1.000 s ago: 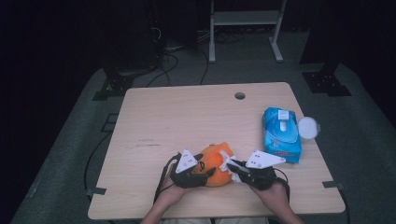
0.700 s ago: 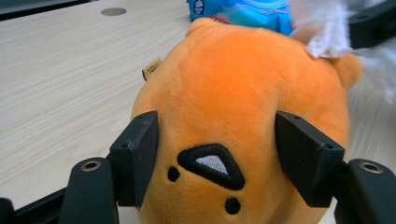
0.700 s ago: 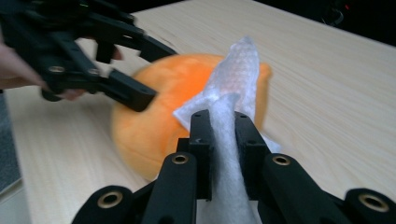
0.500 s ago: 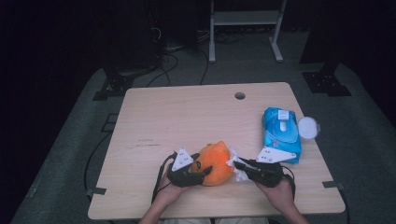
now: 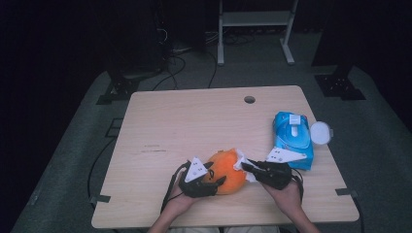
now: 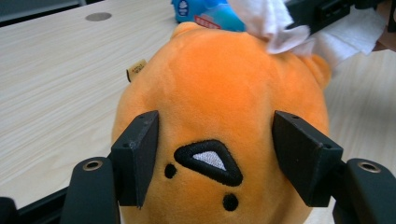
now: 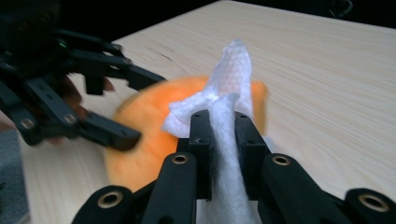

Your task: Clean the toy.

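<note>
Two grippers meet at the bottom middle of the high view, on a light wooden table (image 5: pixel 194 121) with a small round hole (image 5: pixel 249 99) near its far edge. The left gripper (image 5: pixel 214 182) hugs an orange plush toy (image 5: pixel 227 170) that sits near the table's front edge. The right gripper (image 5: pixel 244 167) holds a white wipe (image 5: pixel 241 165) against the toy's right side. At the right of the frame lies a blue wipes pack (image 5: pixel 293 138), with a white round lid (image 5: pixel 320 132) just beside it. Around the table the floor is grey, the room is dark, and a white stand (image 5: pixel 255 19) is at the top.

Next is the left gripper view. The toy (image 6: pixel 219 107) sits between both black jaws, which press its sides, so the left gripper (image 6: pixel 215 161) grips the toy. The wipe (image 6: pixel 275 23) touches the toy's top at the upper right. Pale wood fills the left side.

Last is the right gripper view. The right gripper (image 7: pixel 224 135) is pinched tight on the wipe (image 7: pixel 229 79), which sticks up between its jaws. The toy (image 7: pixel 154 126) is blurry behind it, and wood runs to the upper right.
</note>
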Demonstrator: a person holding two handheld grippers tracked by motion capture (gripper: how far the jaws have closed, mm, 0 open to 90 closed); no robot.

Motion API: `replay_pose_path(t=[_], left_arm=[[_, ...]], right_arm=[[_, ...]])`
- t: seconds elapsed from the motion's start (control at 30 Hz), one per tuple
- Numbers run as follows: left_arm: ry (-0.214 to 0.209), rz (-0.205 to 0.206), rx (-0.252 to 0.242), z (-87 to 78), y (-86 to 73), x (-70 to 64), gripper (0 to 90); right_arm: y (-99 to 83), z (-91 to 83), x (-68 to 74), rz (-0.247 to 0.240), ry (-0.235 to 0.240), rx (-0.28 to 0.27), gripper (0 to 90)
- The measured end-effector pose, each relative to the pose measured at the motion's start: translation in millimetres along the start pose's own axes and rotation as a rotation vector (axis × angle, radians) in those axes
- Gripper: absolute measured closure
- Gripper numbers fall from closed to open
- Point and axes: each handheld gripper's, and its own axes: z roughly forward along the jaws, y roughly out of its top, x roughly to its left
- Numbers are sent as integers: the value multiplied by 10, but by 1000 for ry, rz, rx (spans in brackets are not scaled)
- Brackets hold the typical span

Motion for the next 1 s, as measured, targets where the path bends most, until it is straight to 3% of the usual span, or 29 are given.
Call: replay_pose_path(t=[0.1,0.13,0.2,0.27,0.3,0.37,0.43,0.47,0.53,0.57,0.67,0.7,0.73,0.8,0.87,1.0], left_arm=[[-9,5,0,-9,11,-8,298],[-30,-10,-6,-52,62,48,263],[-14,-47,-35,-78,101,108,198],[-20,-79,-21,-44,85,141,165],[-31,-87,-11,-23,58,136,190],[-33,-61,-1,-5,35,91,265],[-33,-52,6,-5,46,66,287],[-35,-23,10,3,57,6,290],[-28,3,15,19,52,-48,291],[-21,9,19,23,53,-59,292],[-20,8,24,24,52,-53,292],[-23,5,23,22,48,-46,292],[-26,1,18,18,40,-43,292],[-25,0,15,14,40,-45,289],[-24,3,15,12,41,-48,292],[-26,5,15,15,41,-45,294]], right_arm=[[18,44,58,-18,15,1,793],[3,73,76,-31,23,10,794],[-10,62,91,-32,47,11,794],[0,38,142,-44,96,1,794],[12,37,171,-61,88,5,794],[24,48,155,-79,55,23,794],[16,47,103,-54,42,23,795],[-18,41,-29,-2,0,28,794],[-51,39,-130,45,-43,44,794],[-52,36,-131,57,-42,49,794],[-24,32,-39,20,-39,47,794],[-3,29,17,17,-12,38,795],[37,36,136,-16,31,29,795],[48,61,188,-42,32,31,795],[29,65,118,-16,19,35,795],[-29,4,-90,36,-56,50,796]])
